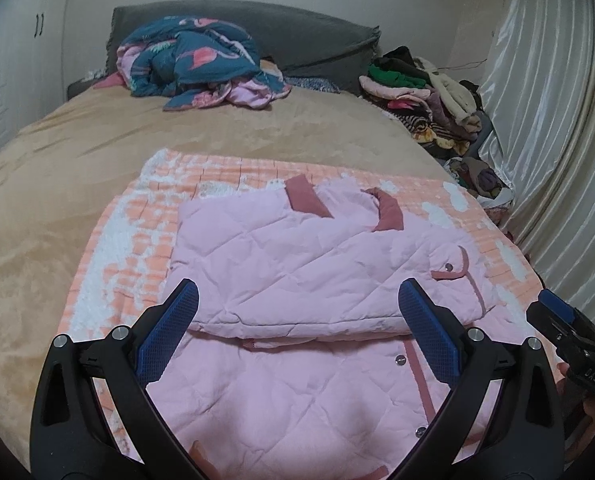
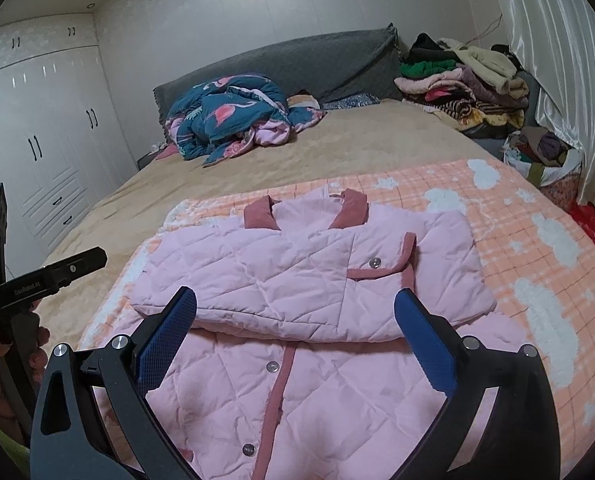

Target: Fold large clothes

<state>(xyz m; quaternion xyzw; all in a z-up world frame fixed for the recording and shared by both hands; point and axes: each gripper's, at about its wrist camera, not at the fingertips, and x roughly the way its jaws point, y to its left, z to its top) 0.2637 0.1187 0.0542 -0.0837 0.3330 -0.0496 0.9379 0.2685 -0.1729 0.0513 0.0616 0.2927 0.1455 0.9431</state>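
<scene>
Bedroom, tan-covered bed | pink quilted jacket on orange-checked blanket, sleeves folded in | left claw, right claw spread wide, empty | next, likely: lift the hem toward the collar.

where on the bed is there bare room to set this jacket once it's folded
Free: the tan bedspread between the checked blanket and the flamingo quilt, and the strip left of the jacket. Crowded: the clothes pile at the far right corner.

Jacket hem cut off by bottom edge; lower layer hidden underfold.
</scene>
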